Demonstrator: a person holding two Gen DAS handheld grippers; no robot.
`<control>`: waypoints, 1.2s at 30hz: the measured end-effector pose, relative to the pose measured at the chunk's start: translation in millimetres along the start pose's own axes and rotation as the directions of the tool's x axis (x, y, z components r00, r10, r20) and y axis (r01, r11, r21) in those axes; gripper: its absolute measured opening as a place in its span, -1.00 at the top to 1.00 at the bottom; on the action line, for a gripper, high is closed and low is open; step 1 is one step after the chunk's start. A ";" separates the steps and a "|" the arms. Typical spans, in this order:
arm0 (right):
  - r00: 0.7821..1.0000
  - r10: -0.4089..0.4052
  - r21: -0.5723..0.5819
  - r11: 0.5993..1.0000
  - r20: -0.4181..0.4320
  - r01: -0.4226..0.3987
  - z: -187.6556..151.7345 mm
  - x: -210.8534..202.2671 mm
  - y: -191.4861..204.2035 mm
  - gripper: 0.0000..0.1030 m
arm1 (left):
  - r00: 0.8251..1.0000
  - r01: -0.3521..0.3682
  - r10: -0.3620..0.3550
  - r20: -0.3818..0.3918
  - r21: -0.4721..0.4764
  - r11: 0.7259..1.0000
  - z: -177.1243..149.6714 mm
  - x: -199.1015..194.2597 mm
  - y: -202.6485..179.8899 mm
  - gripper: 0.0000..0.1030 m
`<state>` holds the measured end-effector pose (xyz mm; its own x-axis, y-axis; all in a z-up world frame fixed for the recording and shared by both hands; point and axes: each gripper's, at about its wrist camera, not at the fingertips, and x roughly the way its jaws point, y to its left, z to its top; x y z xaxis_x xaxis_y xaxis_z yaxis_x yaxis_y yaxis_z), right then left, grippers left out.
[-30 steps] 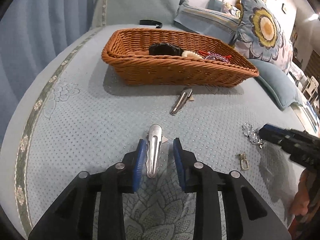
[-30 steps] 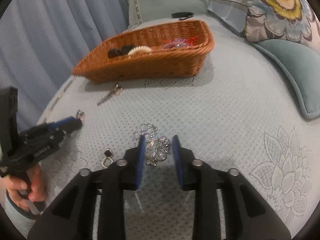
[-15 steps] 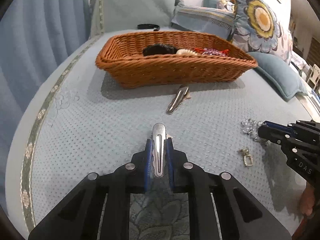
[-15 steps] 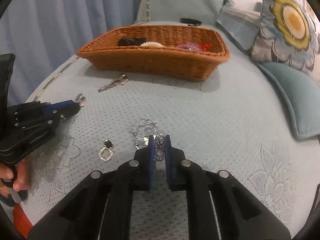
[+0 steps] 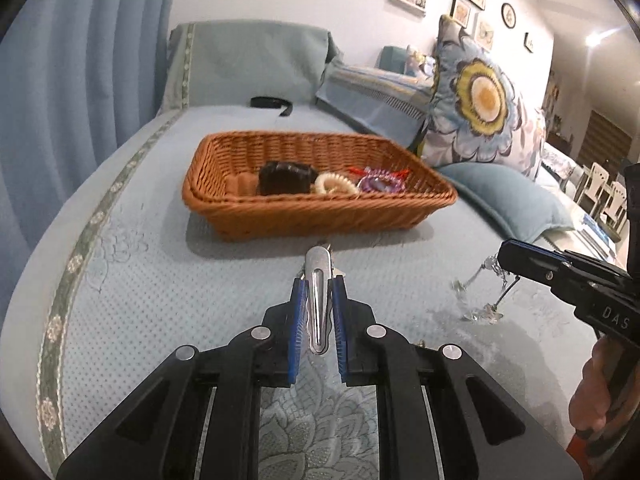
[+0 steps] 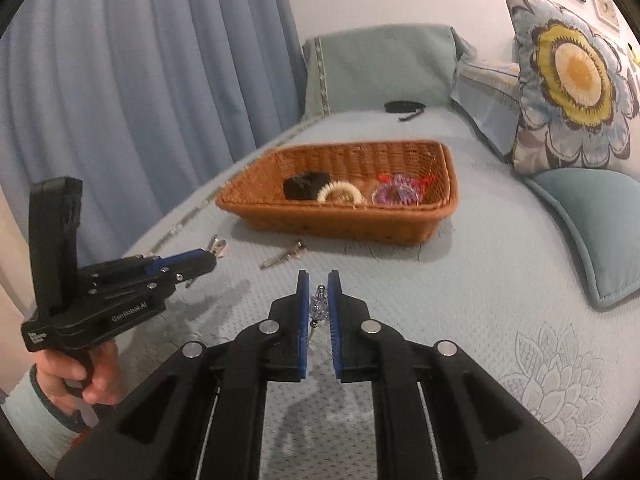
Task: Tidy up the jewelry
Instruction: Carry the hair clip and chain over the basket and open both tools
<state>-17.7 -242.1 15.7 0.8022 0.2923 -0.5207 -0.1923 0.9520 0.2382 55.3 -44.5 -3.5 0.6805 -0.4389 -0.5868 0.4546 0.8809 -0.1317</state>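
Observation:
My left gripper [image 5: 317,300] is shut on a silver hair clip [image 5: 318,296] and holds it above the blue bedspread. In the right wrist view the left gripper [image 6: 208,260] shows at the left with the clip tip sticking out. My right gripper [image 6: 318,296] is shut on a crystal bead bracelet [image 6: 319,306], lifted off the bed; in the left wrist view the bracelet [image 5: 486,288] dangles from the right gripper [image 5: 504,258]. A brown wicker basket [image 5: 248,204] ahead holds a black hair tie, a cream coil tie and a purple-red piece. A second silver clip [image 6: 282,258] lies before the basket.
A floral cushion [image 5: 476,116] and a teal pillow [image 5: 504,196] lie right of the basket. A black strap [image 5: 272,102] lies on the bed behind it. Blue curtains [image 6: 140,80] hang at the left.
Both grippers closed on their items, the left on the hair clip and the right on the bracelet, then lifted them off the bedspread. The views now look higher over the basket.

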 end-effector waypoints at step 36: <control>0.997 -0.055 0.142 0.988 -0.060 0.063 110.7 128.0 -74.2 0.85 | 0.998 0.047 -0.043 0.042 -0.086 0.995 101.4 105.1 19.3 0.77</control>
<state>161.9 -285.3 22.1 0.7762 0.2440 -0.5814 -0.0589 0.9461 0.3185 194.0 -91.6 13.3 0.6838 -0.4839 -0.5462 0.4348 0.8713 -0.2275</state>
